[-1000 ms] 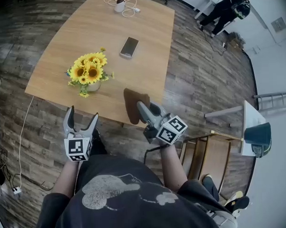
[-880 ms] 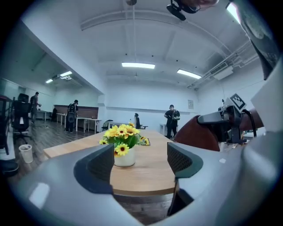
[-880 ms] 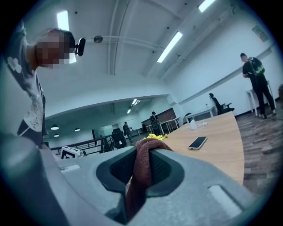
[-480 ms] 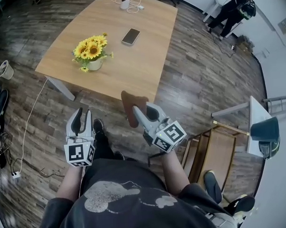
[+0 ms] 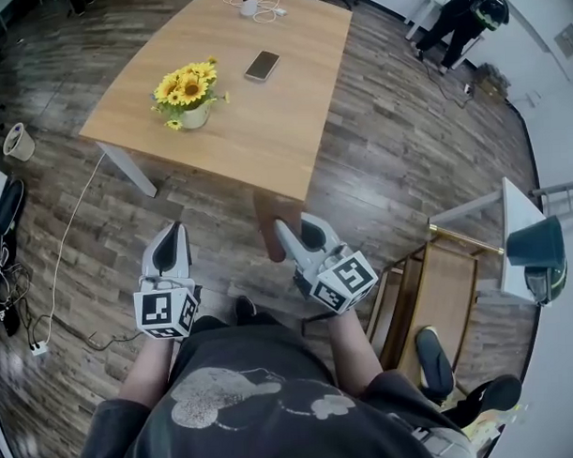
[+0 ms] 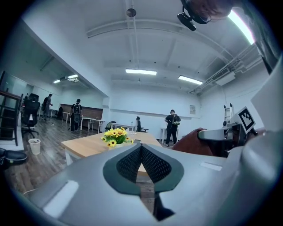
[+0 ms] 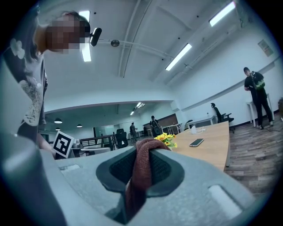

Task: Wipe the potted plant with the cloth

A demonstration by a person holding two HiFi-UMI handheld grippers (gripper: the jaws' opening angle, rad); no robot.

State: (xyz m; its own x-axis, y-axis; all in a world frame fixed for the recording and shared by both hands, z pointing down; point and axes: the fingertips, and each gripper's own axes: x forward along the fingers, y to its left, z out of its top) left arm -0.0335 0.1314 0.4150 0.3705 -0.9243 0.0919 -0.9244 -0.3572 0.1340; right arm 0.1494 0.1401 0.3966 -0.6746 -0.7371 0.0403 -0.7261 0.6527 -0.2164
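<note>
The potted plant (image 5: 190, 91), yellow sunflowers in a small white pot, stands near the left end of the wooden table (image 5: 265, 140); it is also seen far ahead as the plant (image 6: 116, 134) and the plant (image 7: 164, 137). My right gripper (image 5: 282, 228) is shut on the brown cloth (image 5: 270, 224), which hangs over the floor short of the table's near edge. The cloth (image 7: 142, 172) is pinched between the pads. My left gripper (image 5: 174, 229) has just been closing and is shut, with nothing between its jaws (image 6: 141, 148). Both grippers are well back from the plant.
A phone (image 5: 262, 65) and a white device with cable (image 5: 252, 4) lie further along the table. A wastebasket (image 5: 19, 142) and floor cables are at the left. A wooden chair (image 5: 439, 293) and a white side table (image 5: 517, 234) stand at the right. A person (image 5: 467, 10) is at the far right.
Both grippers and the person have drawn back from the table. The left jaws went from open to shut. The cloth came away from the table's edge, still in the right gripper.
</note>
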